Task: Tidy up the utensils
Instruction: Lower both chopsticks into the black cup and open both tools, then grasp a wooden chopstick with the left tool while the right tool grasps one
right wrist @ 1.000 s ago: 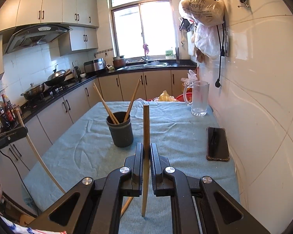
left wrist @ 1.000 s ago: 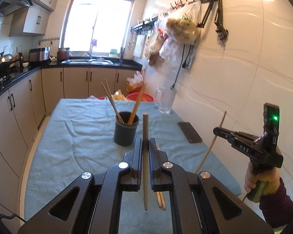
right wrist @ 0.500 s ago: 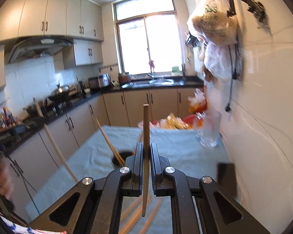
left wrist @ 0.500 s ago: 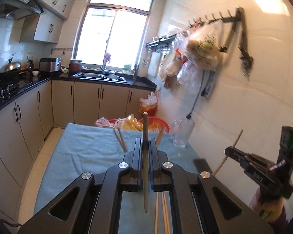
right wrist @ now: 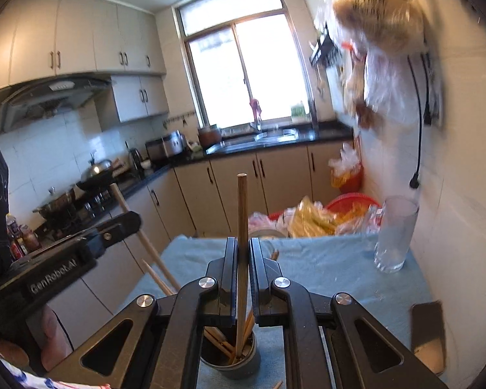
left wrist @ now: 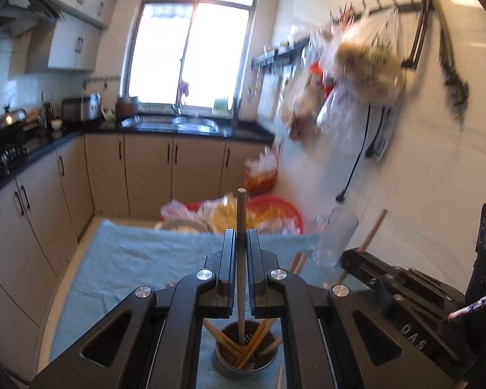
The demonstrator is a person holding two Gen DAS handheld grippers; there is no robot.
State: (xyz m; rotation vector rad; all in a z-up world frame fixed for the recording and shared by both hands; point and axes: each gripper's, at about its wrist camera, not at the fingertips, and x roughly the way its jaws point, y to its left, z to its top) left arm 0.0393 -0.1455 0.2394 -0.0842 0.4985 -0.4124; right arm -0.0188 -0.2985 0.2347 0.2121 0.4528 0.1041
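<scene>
Wooden chopstick (left wrist: 240, 259) clenched upright in left gripper (left wrist: 241, 236), another chopstick (right wrist: 242, 243) in right gripper (right wrist: 242, 243), both w/ tips over dark cup (left wrist: 246, 361) on blue-clothed worktop (left wrist: 129, 259).

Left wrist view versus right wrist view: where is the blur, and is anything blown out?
Left wrist view: hanging bags and glass jug smeared by motion, window blown out, left gripper and its chopstick crisp. Right wrist view: bags smeared, window overexposed, cup sharp.

place: home kitchen | cues: range hood (right wrist: 52, 97); sink (left wrist: 178, 123); cabinets (left wrist: 165, 168)
</scene>
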